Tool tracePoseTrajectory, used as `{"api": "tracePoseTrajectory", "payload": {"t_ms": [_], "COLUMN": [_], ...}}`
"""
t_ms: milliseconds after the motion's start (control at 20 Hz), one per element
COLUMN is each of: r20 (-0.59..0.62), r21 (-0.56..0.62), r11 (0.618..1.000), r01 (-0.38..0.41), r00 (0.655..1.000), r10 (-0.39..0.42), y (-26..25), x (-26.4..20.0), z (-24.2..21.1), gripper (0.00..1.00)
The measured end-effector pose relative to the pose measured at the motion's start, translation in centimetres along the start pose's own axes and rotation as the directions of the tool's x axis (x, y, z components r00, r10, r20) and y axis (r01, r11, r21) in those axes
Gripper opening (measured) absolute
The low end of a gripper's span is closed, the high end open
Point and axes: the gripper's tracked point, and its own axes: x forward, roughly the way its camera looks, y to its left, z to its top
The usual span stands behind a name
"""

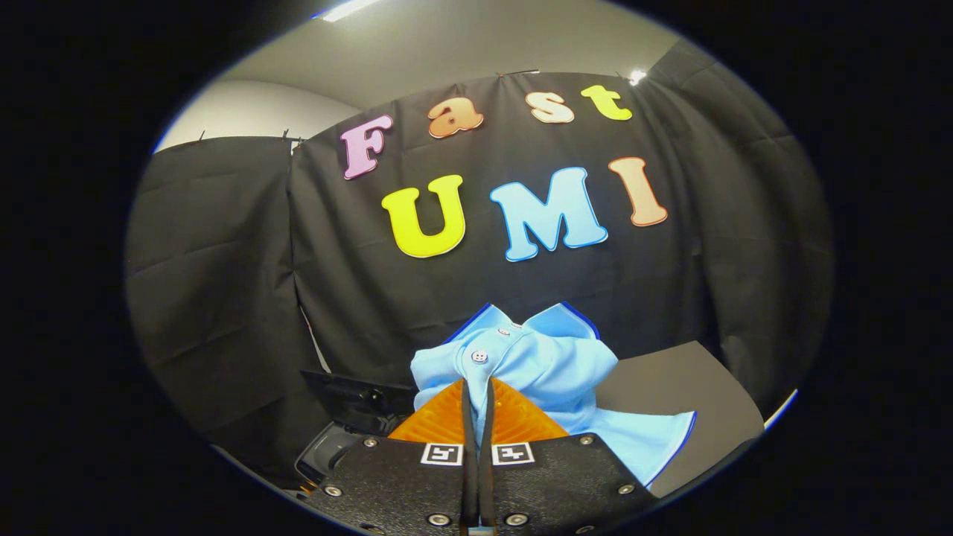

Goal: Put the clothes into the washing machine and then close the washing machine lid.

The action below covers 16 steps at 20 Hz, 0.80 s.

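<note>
A light blue shirt [547,365] with white buttons and dark blue trim hangs bunched up from my gripper [477,388]. Both orange fingers [435,420] press together on a fold of it near the button placket, and the cloth drapes down to the right of them. The shirt is lifted off any surface, with the black booth wall behind it. Below and left of the fingers sits part of the washing machine [350,417]: a dark raised lid and a grey rim. Its inside is hidden.
A dark grey flat surface [685,387] lies to the right behind the hanging shirt. Black cloth walls close off the back and both sides.
</note>
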Motion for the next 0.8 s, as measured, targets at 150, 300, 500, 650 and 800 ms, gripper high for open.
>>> {"api": "tracePoseTrajectory", "payload": {"t_ms": [150, 300, 500, 650, 800], "r20": [0.049, 0.084, 0.09, 0.074, 0.055], "r21": [0.001, 0.02, 0.021, 0.017, 0.021], "r11": [1.0, 0.999, 0.997, 0.994, 0.989], "r01": [-0.018, -0.04, -0.078, -0.111, -0.145], "r00": [0.999, 0.996, 0.993, 0.991, 0.988], "r10": [0.018, 0.039, 0.076, 0.109, 0.144], "y": [3.1, 6.5, 10.8, 13.9, 16.8], "x": [0.2, 0.5, 1.2, 1.9, 2.6], "z": [1.5, 2.2, 1.9, 0.8, -0.6], "gripper": [0.0, 0.0, 0.0, 0.0, 0.0]}}
